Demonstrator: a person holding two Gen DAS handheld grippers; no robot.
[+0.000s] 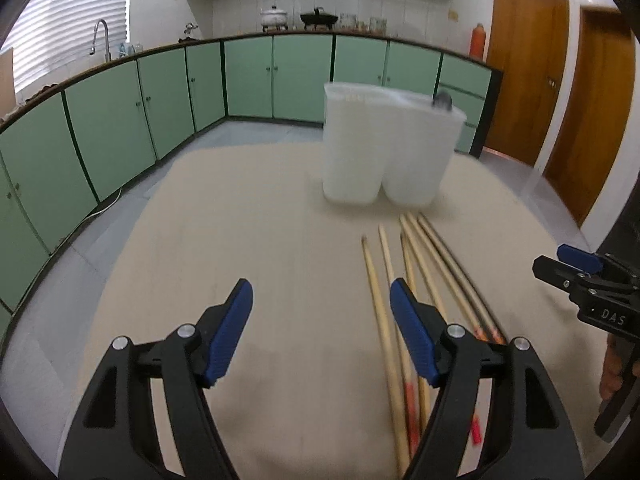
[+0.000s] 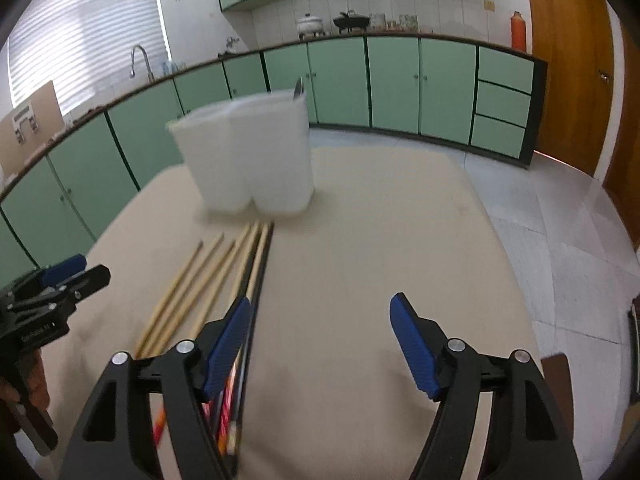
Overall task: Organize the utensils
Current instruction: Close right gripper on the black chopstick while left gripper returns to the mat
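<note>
Both claws released — left claw (image 1: 321, 300), right claw (image 2: 320, 312) — chopsticks (image 1: 404, 280) lie between them, the holder (image 1: 388, 148) ahead, awaiting sorting.

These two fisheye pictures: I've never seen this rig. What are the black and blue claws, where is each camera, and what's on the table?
They are handheld two-finger grippers, one in each of a person's hands, each with a camera looking along its fingers. The left wrist view shows the left gripper, open and empty; the right wrist view shows the right gripper, also open and empty. On the beige table lie loose chopsticks, pointing toward a white utensil holder. A dark utensil tip shows above the holder's rim.
</note>
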